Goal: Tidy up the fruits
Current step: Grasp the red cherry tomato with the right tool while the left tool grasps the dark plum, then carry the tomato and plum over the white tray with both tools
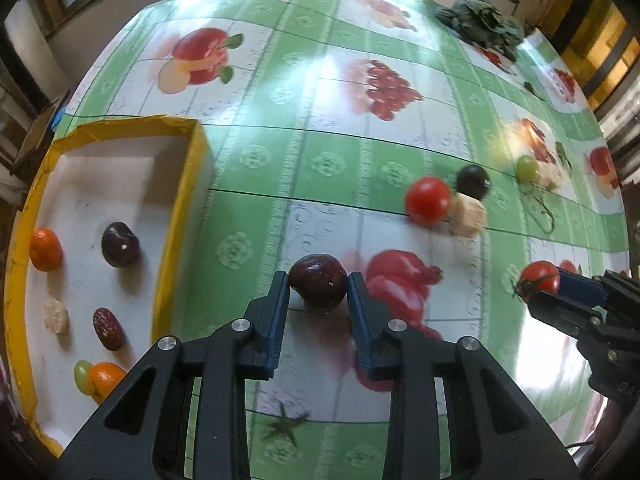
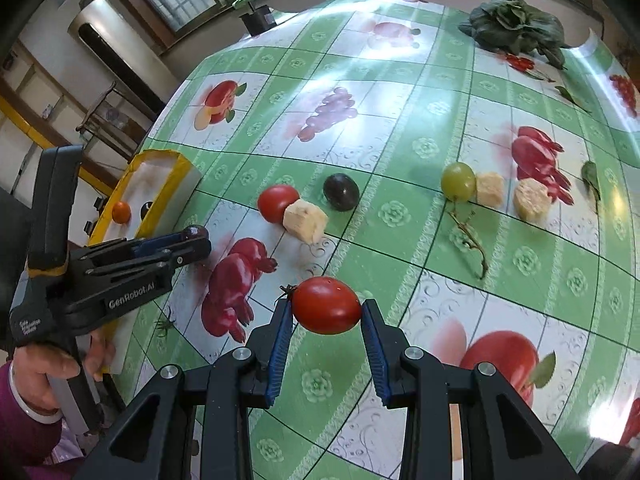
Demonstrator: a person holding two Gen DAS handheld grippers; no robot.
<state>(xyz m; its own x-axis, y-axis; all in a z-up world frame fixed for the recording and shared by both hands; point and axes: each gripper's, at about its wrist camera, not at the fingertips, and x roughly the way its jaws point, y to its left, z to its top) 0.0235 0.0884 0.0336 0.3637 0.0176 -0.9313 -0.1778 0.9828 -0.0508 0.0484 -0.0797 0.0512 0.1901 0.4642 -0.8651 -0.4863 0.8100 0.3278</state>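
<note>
Nearest my left camera, the left gripper [image 1: 319, 286] points steeply down at the table [image 1: 280, 168], and its blue pads [image 1: 280, 312] are clenched on a dark red plum [image 1: 318, 288] sitting on the green fruit-print cloth just right of the tray [image 1: 172, 240]. I see the tray's yellow rim and white floor holding two small oranges [image 1: 45, 249], a second dark plum [image 1: 120, 244], a red date [image 1: 108, 329], a green grape [image 1: 82, 374] and a pale chunk [image 1: 55, 315]. Nearest my right camera, the right gripper [image 2: 326, 312] is also tilted well downward, its pads pressing both ends of a red tomato [image 2: 326, 311] whose green stalk points left; I cannot tell whether the tomato is clear of the cloth. In that view the person's left hand [image 2: 52, 368], in a purple sleeve [image 2: 20, 436], wraps the left tool's handle at the left edge. Loose on the cloth farther off I see another tomato [image 2: 277, 208] touching a pale cut piece [image 2: 305, 221], a dark grape [image 2: 341, 191] just beside them, a green grape [image 2: 458, 181] against two more pale pieces [image 2: 490, 188], a bare stem [image 2: 470, 240], and leafy greens [image 2: 516, 26] at the far edge.
</note>
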